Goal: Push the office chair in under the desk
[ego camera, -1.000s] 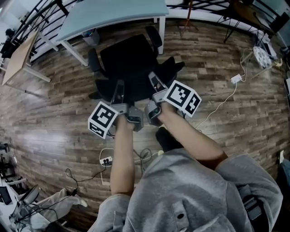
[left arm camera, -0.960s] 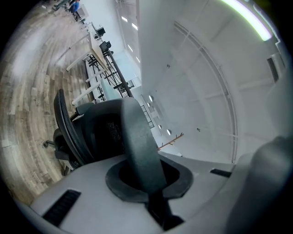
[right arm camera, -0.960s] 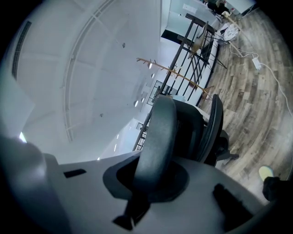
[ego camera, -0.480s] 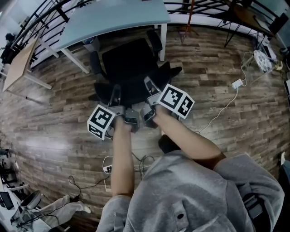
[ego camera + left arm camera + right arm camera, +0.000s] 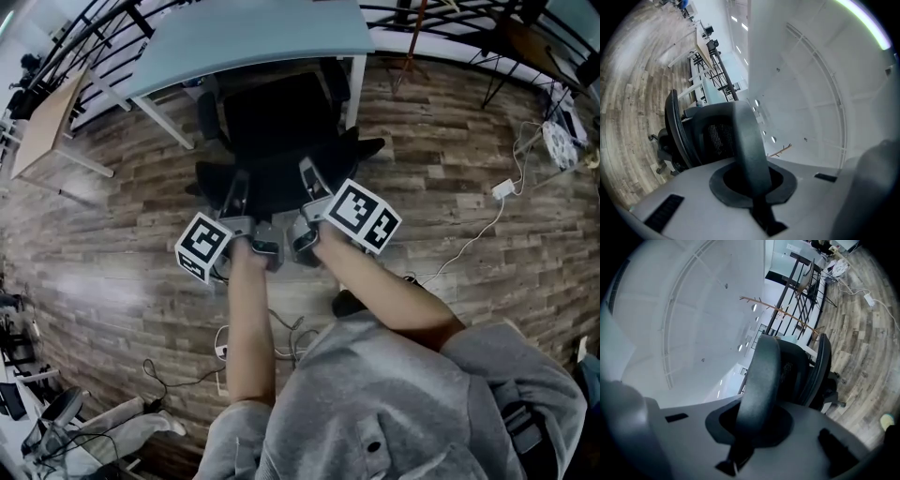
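Jaws clenched on both units, nothing between them. Left gripper and right gripper sit side by side, both pointing far, toward the backrest of the office chair. Tips overlap the backrest's near face in the head view; can't confirm actual contact. Left tip is at the backrest's left part, right tip at its right part. Chair is black, with its seat's far part under the near edge of the desk and its armrests level with that edge. Backrest is on the near side, clear of the desktop. Wood-plank floor all round. White cable runs off to the right.
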Demonstrator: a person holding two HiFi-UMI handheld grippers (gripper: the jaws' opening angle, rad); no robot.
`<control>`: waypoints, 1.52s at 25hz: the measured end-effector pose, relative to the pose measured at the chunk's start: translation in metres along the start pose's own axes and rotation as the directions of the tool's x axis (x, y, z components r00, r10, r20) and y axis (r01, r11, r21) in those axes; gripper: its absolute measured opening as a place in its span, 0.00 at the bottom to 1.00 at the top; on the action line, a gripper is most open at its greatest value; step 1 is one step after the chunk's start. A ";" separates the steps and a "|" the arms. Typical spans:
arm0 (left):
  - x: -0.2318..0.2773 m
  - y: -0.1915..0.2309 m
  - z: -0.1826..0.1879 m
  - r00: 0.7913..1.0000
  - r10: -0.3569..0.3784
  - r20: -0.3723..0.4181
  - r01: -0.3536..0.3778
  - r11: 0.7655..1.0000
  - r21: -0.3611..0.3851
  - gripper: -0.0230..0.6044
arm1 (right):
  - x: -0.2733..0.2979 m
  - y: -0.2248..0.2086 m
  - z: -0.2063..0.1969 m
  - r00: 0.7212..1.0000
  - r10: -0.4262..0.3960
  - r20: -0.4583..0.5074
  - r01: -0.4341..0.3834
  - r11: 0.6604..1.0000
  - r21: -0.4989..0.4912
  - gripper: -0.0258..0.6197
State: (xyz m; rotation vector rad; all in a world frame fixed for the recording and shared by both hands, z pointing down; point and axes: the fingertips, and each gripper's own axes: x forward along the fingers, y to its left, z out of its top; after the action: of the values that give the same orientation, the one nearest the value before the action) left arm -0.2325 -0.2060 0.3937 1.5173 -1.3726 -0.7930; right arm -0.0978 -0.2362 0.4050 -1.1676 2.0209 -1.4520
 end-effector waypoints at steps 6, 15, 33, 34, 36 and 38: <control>0.032 0.004 0.018 1.000 -0.001 0.011 0.001 1.000 0.013 0.08 | 0.036 0.000 0.011 1.000 0.020 -0.018 -0.020 1.000 0.012 0.10; 0.072 0.008 0.037 1.000 0.012 0.016 -0.012 1.000 0.012 0.08 | 0.077 -0.003 0.025 0.999 0.017 -0.031 -0.016 0.999 0.039 0.10; 0.180 0.004 0.061 1.000 -0.009 -0.027 0.009 1.000 0.009 0.08 | 0.165 -0.018 0.086 1.000 -0.006 -0.016 0.007 0.998 0.059 0.10; 0.181 0.004 0.061 0.999 -0.018 -0.030 0.018 1.000 0.008 0.08 | 0.165 -0.018 0.086 1.000 -0.004 -0.013 0.004 0.998 0.056 0.10; 0.184 0.004 0.061 0.999 -0.033 -0.036 0.033 0.999 0.009 0.08 | 0.165 -0.019 0.087 1.000 0.002 -0.008 -0.002 0.999 0.051 0.10; 0.185 0.003 0.061 0.998 -0.043 -0.043 0.043 0.999 0.011 0.08 | 0.166 -0.019 0.088 1.000 0.004 -0.006 -0.003 0.999 0.054 0.10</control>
State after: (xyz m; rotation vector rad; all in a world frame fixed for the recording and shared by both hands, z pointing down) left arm -0.2567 -0.3993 0.3942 1.5692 -1.3195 -0.7762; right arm -0.1234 -0.4229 0.4133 -1.1388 1.9740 -1.5001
